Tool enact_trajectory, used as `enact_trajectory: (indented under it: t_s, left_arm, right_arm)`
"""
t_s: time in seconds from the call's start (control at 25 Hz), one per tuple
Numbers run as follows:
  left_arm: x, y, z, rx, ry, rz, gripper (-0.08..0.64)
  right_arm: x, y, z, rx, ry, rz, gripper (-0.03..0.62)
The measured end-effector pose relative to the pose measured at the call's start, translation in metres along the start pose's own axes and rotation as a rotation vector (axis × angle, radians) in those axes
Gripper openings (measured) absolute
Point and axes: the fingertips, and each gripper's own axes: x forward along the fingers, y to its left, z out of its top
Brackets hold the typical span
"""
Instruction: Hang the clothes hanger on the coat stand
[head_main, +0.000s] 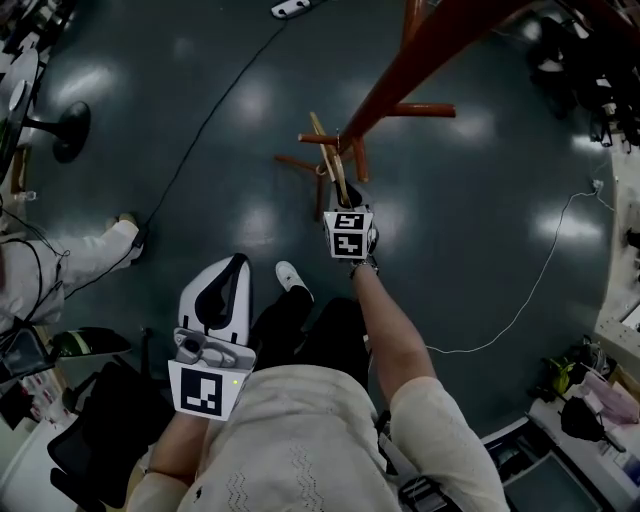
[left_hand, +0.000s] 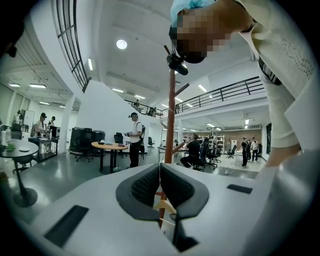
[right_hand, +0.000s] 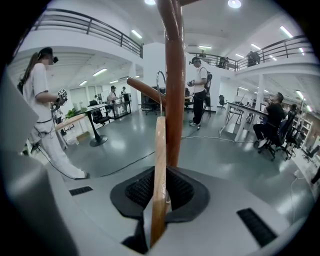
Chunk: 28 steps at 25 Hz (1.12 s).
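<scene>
- Far L: bystander in white (head_main: 75, 262) stands on the dark glossy floor (head_main: 470, 230); a black round pedestal base (head_main: 70, 131) sits near, just beyond.
- Thin dark cable (head_main: 205, 125) crosses the floor diag., from the bystander's foot toward the top edge.
- L of centre: left gripper (head_main: 232, 270), held low and close to the holder's body, well apart from the stand. In the left gripper view its black pads (left_hand: 145, 187) meet along one seam, w/ nothing between them: closed, empty.
- Centre: right gripper (head_main: 346, 203), arm stretched fwd, marker cube facing up. In the right gripper view its jaws are clamped on the hanger's wooden bar.
- Clothes hanger (head_main: 322, 140): pale wood, seen edge-on in the right gripper view (right_hand: 159, 165), rising nearly upright from the jaws, just beside the pole.
- Its metal hook (right_hand: 160, 73) arches over a slanted peg (right_hand: 144, 90) next to the pole; whether it bears on the peg, can't tell.
- R of centre: coat stand (head_main: 400, 70), red-brown, pole (right_hand: 175, 100) w/ short pegs sticking out at the hanger's level; also in the left gripper view, beyond the shut jaws (left_hand: 171, 125).
- Far R: white cable (head_main: 540, 280) curves over the floor toward cluttered benches.
</scene>
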Motion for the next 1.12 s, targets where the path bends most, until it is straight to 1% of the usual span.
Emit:
enact_trajectory:
  t_s: [0.16, 0.36, 0.6, 0.8, 0.96, 1.12]
  left_arm:
    - [-0.002, 0.002, -0.009, -0.006, 0.014, 0.005, 0.014]
    - [-0.006, -0.001, -0.018, 0.008, 0.028, 0.008, 0.014]
    - [-0.011, -0.01, -0.019, 0.004, 0.025, 0.006, 0.014]
    - [-0.006, -0.025, -0.018, 0.005, 0.014, -0.011, 0.014]
    - [-0.002, -0.035, -0.018, 0.008, 0.004, -0.026, 0.014]
    - [-0.003, -0.036, -0.016, 0.015, -0.002, -0.02, 0.014]
  right_arm:
    - [0.012, 0.003, -0.011, 0.023, 0.011, -0.007, 0.066]
    - [0.022, -0.001, -0.021, 0.008, 0.035, -0.022, 0.066]
    - [0.019, -0.003, -0.018, 0.001, 0.013, -0.022, 0.066]
    - [0.009, -0.005, -0.012, -0.007, -0.001, -0.016, 0.066]
    - [0.0, -0.007, -0.018, 0.007, -0.005, 0.008, 0.067]
    - [-0.023, 0.003, -0.016, 0.032, -0.027, 0.034, 0.067]
